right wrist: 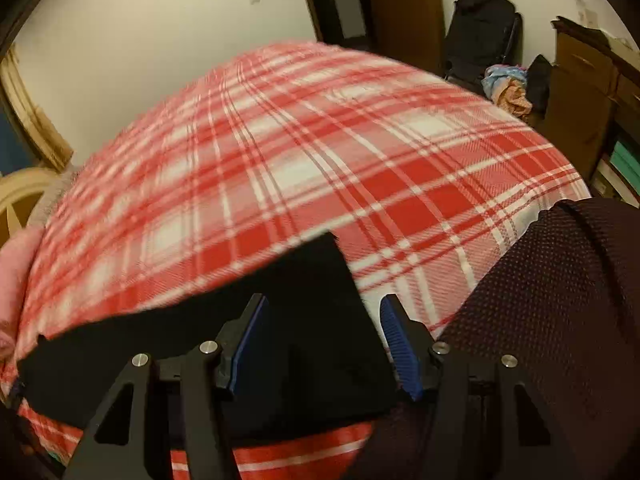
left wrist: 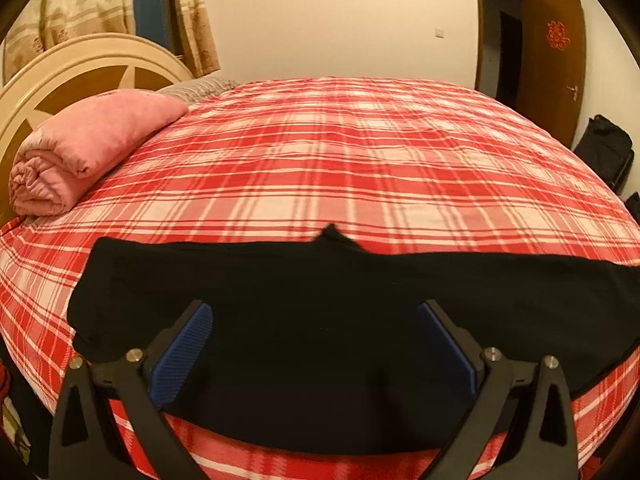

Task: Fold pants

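Black pants [left wrist: 320,320] lie flat in a long band across the near edge of a bed with a red plaid sheet [left wrist: 340,160]. My left gripper [left wrist: 315,306] hangs over the middle of the band, its blue pads [left wrist: 188,344] spread wide with nothing pinched between them. In the right wrist view the pants [right wrist: 312,340] end in a straight edge with a corner pointing up. My right gripper [right wrist: 324,298] stands open above that end. Its left pad is over the black cloth and its right pad [right wrist: 400,344] is just past the edge.
A rolled pink blanket [left wrist: 80,152] lies by the headboard [left wrist: 80,68] at the far left. Dark dotted fabric [right wrist: 560,320] fills the right side beside my right gripper. Past the bed stand a brown door [left wrist: 552,60], a black bag [right wrist: 480,32], cardboard boxes [right wrist: 580,92] and a heap of clothes [right wrist: 508,88].
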Action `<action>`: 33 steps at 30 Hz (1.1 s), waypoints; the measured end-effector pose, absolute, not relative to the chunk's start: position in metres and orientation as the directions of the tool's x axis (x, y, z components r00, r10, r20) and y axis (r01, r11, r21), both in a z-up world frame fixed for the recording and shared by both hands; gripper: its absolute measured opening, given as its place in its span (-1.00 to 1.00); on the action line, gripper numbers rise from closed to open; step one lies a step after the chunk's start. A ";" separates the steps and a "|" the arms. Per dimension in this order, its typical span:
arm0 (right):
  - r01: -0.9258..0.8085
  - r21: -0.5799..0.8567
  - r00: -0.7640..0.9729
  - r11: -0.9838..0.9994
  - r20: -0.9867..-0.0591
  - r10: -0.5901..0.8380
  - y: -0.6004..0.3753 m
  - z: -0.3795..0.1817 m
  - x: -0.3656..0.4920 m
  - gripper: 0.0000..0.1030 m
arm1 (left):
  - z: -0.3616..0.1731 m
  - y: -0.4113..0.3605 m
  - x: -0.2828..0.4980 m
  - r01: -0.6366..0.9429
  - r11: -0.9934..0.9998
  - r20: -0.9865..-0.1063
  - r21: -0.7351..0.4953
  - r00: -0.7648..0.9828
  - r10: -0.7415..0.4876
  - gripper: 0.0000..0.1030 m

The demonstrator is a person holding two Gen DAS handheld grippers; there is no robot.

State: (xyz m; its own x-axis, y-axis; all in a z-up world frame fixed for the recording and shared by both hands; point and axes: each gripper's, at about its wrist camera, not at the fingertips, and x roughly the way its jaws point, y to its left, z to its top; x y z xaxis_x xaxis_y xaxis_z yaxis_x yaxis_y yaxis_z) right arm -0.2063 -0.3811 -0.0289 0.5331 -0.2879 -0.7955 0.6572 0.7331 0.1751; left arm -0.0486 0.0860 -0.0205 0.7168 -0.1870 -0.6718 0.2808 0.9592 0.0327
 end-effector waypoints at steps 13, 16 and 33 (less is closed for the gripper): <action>0.583 0.116 0.451 0.804 -0.870 -0.201 -0.389 -0.069 -0.199 0.16 | -0.013 0.065 -0.060 0.285 0.957 -0.682 0.059 0.711 -0.170 1.00; 0.545 0.116 0.436 0.830 -0.885 -0.162 -0.380 -0.069 -0.200 0.04 | -0.014 0.063 -0.061 0.290 0.956 -0.688 0.051 0.704 -0.176 1.00; 0.290 0.374 0.678 0.881 -0.730 0.087 -0.278 0.027 -0.160 -0.78 | -0.015 0.102 -0.055 0.222 0.975 -0.680 -0.021 0.712 -0.177 1.00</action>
State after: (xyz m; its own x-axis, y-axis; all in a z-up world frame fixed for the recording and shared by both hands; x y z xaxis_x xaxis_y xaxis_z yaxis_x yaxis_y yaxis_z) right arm -0.1604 -0.2784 0.0272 0.6781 0.0874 -0.7297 0.2895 0.8809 0.3745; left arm -0.0547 0.1015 -0.0151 0.7119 -0.1766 -0.6798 0.2218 0.9749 -0.0210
